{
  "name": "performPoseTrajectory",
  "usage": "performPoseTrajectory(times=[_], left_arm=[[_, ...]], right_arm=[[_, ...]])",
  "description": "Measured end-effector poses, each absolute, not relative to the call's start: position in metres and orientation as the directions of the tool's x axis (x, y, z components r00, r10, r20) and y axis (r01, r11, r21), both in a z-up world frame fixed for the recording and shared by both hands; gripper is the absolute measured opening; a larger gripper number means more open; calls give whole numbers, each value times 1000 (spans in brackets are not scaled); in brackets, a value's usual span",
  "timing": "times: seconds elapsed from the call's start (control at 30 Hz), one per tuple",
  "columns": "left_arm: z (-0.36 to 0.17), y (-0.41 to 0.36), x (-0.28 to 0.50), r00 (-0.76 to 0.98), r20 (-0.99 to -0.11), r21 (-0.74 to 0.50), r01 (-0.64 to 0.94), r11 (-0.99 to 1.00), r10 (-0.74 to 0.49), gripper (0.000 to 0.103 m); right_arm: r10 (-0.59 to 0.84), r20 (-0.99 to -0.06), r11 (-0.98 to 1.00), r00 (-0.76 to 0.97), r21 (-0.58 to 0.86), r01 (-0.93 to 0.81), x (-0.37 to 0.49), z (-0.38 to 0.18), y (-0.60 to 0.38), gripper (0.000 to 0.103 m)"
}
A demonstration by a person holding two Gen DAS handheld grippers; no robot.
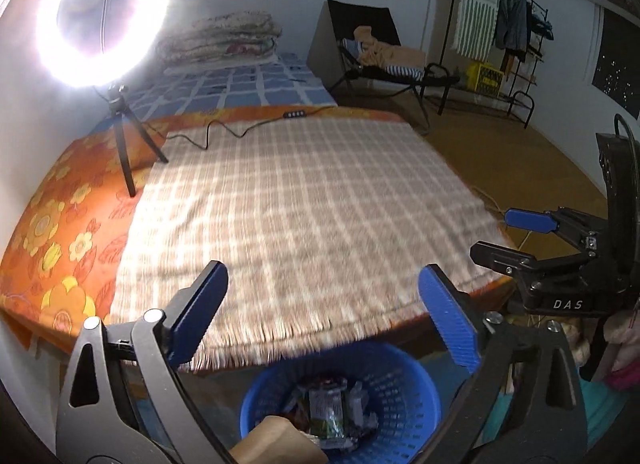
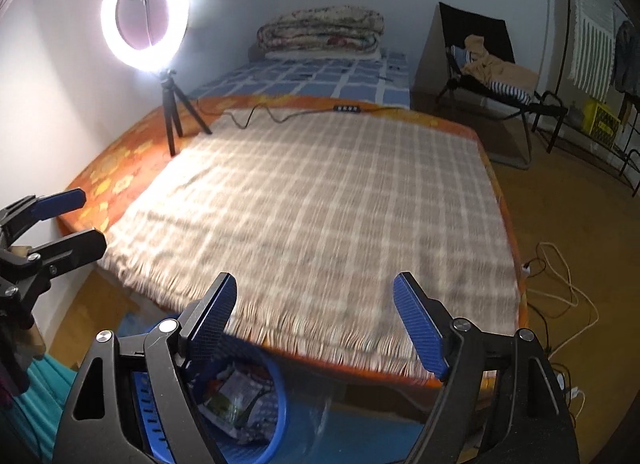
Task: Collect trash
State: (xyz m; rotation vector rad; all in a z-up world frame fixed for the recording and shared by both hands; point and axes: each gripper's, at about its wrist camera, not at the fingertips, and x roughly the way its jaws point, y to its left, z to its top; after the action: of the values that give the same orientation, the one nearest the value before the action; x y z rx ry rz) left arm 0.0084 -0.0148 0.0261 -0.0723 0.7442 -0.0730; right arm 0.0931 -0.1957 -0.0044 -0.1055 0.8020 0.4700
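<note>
In the left wrist view, the left gripper [image 1: 322, 320] is hanging over the near edge of a bed, its two blue fingers [image 1: 198, 314] spread wide apart and gripping nothing. Directly beneath it, at 6 o'clock in the frame, a blue basket [image 1: 404, 380] is sitting on the floor just beside the bed's foot, and trash [image 1: 328, 412], crumpled wrappers and packets, is lying inside it. A checked blanket [image 1: 304, 207] is covering the mattress, and an orange flowered sheet [image 1: 60, 240] is showing along its 9 o'clock side. A ring light [image 1: 44, 11] is glowing at 11 o'clock on a small tripod [image 1: 126, 143], whose cable [image 1: 224, 129] is trailing across the far end of the blanket. The right gripper [image 1: 508, 238] is reaching in at 3 o'clock, its fingers also parted and empty. In the right wrist view, the right gripper [image 2: 314, 322] is pointing across the same blanket [image 2: 320, 203], fingers [image 2: 418, 324] standing wide open with nothing between them. The basket [image 2: 276, 388] is lying at 7 o'clock, partly hidden behind the left finger, with the trash [image 2: 236, 396] visible inside. The left gripper [image 2: 80, 219] is entering at 9 o'clock, open and empty. A folding chair [image 2: 488, 75] with clothes on it is standing at 2 o'clock, and loose cords [image 2: 560, 288] are lying on the floor at 4 o'clock.
</note>
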Motion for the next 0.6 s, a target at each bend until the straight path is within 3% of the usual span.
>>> performPoseTrajectory(times=[0.6], left_arm=[[5, -4, 43, 700, -712, -100, -21, 995, -57, 102]], right_arm=[[375, -698, 900, 610, 115, -421, 130, -17, -190, 81]])
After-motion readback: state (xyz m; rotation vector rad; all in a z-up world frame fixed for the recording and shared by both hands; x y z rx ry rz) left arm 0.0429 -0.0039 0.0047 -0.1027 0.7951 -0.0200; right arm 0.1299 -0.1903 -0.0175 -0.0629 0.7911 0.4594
